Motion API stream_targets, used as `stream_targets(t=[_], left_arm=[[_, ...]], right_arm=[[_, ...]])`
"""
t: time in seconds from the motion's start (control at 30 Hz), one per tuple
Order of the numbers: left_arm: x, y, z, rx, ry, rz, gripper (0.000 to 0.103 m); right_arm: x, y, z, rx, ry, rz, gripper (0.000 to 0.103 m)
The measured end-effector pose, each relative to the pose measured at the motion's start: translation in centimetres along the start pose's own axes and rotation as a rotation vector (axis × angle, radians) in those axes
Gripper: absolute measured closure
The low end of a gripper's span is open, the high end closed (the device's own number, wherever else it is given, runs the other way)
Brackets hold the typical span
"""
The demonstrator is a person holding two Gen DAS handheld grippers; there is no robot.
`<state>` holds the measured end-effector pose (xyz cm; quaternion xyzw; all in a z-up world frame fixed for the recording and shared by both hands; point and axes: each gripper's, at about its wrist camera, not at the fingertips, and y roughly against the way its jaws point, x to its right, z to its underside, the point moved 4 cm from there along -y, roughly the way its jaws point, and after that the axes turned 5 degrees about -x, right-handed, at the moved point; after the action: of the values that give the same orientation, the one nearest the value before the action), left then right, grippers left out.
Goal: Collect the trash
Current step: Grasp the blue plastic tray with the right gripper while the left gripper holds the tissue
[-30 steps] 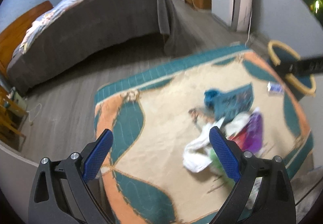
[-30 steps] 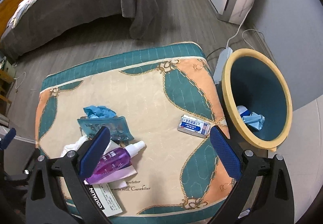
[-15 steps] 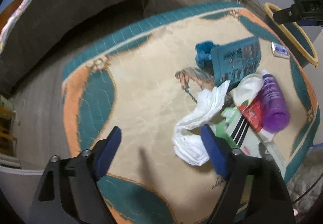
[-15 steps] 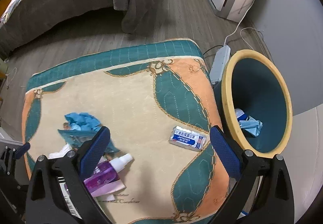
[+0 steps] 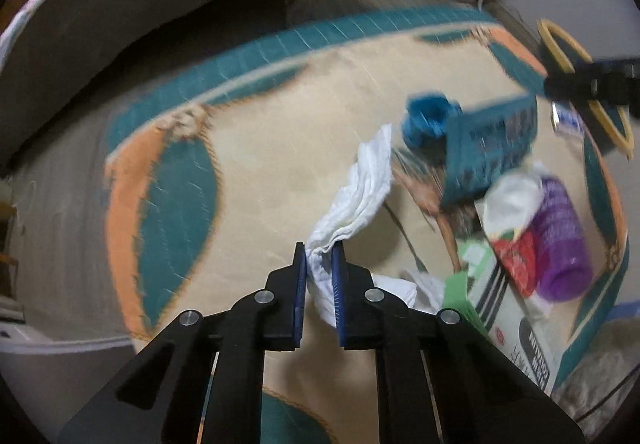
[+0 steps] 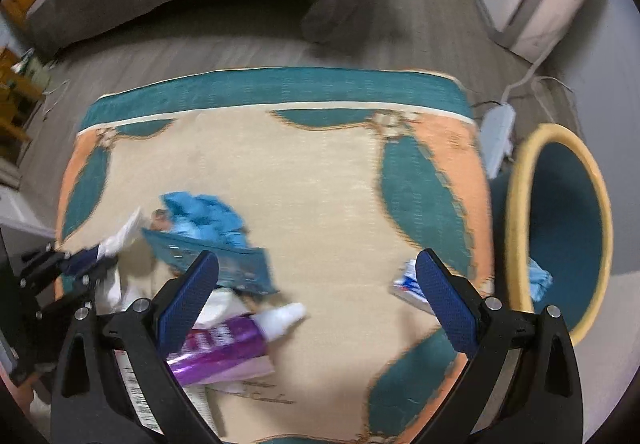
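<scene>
Left gripper (image 5: 320,256): it is pointed steeply down at the mat, and its blue pads are squeezed on one end of the white tissue (image 5: 360,188) (the jaws are as good as closed).
White tissue: one end is pinched between the pads; the rest is stretched out across the patterned mat (image 5: 256,148) toward the blue crumpled paper (image 5: 426,120).
Trash pile: just right of the tissue, a teal packet (image 5: 490,148), a purple bottle (image 5: 560,236) and a box with a green corner (image 5: 508,308) are heaped together, touching.
Right gripper (image 6: 318,292): it is also aimed downward, above the mat; its fingers are spread wide and nothing is held between them.
Small blue and white packet (image 6: 408,282): it is lying on the mat by the right finger and is partly covered by it.
Bin (image 6: 520,212): a teal bin with a yellow rim is set just off the mat's right edge, with a bit of blue paper seen inside.
Hard to see: both views are blurred, so the words on the box cannot be read (only dark letters are made out). The bottom of the pile is cut off by the gripper frames.
</scene>
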<state>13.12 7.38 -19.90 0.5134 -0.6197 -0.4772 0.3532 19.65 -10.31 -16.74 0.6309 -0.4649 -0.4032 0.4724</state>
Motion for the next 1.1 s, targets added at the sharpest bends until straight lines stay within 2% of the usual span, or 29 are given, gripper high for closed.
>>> stream_targets(t=[0.2,0.43,0.53,0.63,0.8,0.93,1.1], left_arm=[[-2.1,3.0,-0.4,0.091,0.066,0.011,0.09],[-3.5,3.5,-0.5,0.1,0.105,0.028,0.09],[-3.9,3.2,-0.4,0.093,0.112,0.033,0.09],[-3.9,3.1,-0.5,0.093,0.115,0.037,0.09],[-3.8,3.2,-0.7,0.097,0.109,0.037,0.09],[-3.8,3.3,-0.8,0.102,0.11,0.037,0.09],[-3.7,3.4,-0.8,0.101,0.114,0.042,0.09]], right_arm=[[-4.6,0.7,-1.0,0.055,0.135,-0.053,0.006],[-7.5,-1.2,-0.7,0.004,0.257,-0.039,0.009],[-7.6,-2.3,0.1,-0.044,0.297,-0.02,0.016],[-7.2,-2.9,0.8,-0.06,0.34,0.043,0.024],[-6.7,-2.4,0.9,-0.053,0.331,0.052,0.058],[-6.1,-1.6,1.2,-0.067,0.336,0.045,0.068],[-6.9,-0.9,1.9,-0.094,0.401,-0.014,0.069]])
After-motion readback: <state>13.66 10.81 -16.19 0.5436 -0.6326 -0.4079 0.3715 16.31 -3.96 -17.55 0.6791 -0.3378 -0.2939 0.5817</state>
